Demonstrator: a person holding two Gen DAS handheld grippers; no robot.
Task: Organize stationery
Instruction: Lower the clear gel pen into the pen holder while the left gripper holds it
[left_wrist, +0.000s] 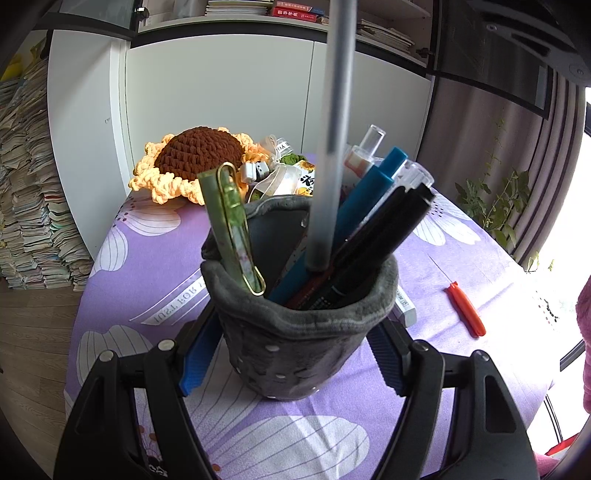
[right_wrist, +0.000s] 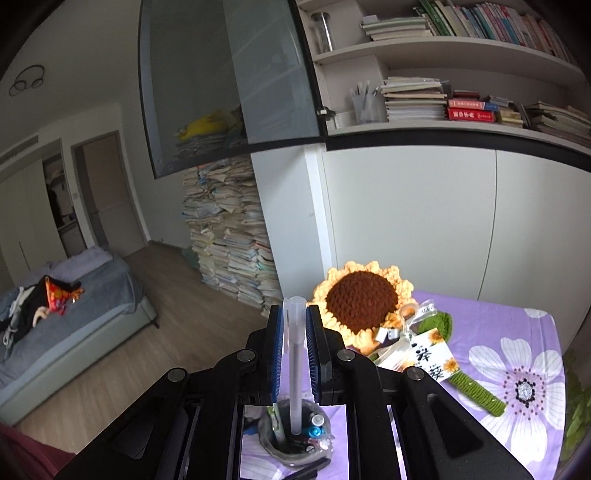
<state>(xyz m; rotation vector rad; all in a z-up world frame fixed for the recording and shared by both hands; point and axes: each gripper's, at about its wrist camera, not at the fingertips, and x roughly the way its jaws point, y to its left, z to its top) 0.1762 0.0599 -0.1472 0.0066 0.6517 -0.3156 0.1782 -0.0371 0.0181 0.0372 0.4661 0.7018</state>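
Left hand-held gripper (left_wrist: 295, 354), lower centre of frame: pads clamped on soft grey pen pouch (left_wrist: 303, 332) standing on purple surface (left_wrist: 147, 258); fabric yields, so grip low. Right hand-held gripper (right_wrist: 294, 350), centre: closed narrow on light, stiff, smooth grey pen (right_wrist: 295, 369), tip in the pouch; hold mid-barrel, may slip.

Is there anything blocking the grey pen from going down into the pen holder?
Nothing visible blocks it. The grey pen already has its lower end inside the pen holder, in a gap between the green pen and the blue pens.
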